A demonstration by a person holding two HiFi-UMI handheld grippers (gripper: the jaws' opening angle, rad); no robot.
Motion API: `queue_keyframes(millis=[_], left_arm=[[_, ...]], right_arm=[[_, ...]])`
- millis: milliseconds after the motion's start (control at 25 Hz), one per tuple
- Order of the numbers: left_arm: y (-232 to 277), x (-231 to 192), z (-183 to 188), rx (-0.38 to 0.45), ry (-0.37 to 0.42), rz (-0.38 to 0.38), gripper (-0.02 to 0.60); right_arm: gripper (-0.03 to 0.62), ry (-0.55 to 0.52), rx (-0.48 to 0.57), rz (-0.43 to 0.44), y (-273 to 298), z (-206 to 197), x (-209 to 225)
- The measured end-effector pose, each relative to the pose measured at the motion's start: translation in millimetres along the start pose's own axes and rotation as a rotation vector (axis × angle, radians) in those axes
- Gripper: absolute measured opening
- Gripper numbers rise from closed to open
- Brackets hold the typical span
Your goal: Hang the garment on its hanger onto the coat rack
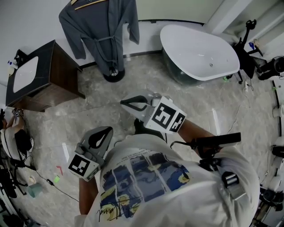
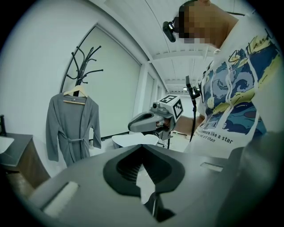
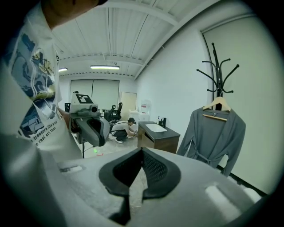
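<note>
A grey robe (image 1: 100, 26) hangs on a wooden hanger (image 1: 88, 4) from the black coat rack, whose round base (image 1: 114, 73) stands on the floor at the wall. Both gripper views also show the robe (image 2: 71, 126) (image 3: 217, 133), hanging under the rack's hooks (image 2: 84, 62) (image 3: 218, 66). My left gripper (image 1: 106, 131) is held close to my body, well short of the rack, shut with nothing in it. My right gripper (image 1: 124, 102) is a little further forward, also shut and empty. Each one appears in the other's view: the right gripper (image 2: 133, 125) and the left gripper (image 3: 100, 133).
A white bathtub (image 1: 199, 53) stands at the back right. A dark vanity cabinet (image 1: 40, 75) with a white sink is at the left. Cables and small items lie on the floor at the far left, and stands crowd the right edge. A person (image 3: 122, 128) crouches far off.
</note>
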State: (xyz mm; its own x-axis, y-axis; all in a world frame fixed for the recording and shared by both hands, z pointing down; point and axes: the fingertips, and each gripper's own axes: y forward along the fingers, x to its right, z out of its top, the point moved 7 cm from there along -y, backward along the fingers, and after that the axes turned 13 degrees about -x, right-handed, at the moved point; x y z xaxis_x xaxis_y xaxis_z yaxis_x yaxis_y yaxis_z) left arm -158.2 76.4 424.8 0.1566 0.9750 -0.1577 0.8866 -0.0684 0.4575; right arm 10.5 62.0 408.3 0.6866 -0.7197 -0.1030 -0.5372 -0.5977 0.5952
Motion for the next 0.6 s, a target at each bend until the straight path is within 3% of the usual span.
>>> queue_keyframes(millis=[600], left_arm=[[2.0, -1.5, -2.9, 0.002, 0.000, -0.035, 0.002]], right_arm=[[0.002, -0.031, -0.021, -0.017, 1.8, 4.9, -6.1]])
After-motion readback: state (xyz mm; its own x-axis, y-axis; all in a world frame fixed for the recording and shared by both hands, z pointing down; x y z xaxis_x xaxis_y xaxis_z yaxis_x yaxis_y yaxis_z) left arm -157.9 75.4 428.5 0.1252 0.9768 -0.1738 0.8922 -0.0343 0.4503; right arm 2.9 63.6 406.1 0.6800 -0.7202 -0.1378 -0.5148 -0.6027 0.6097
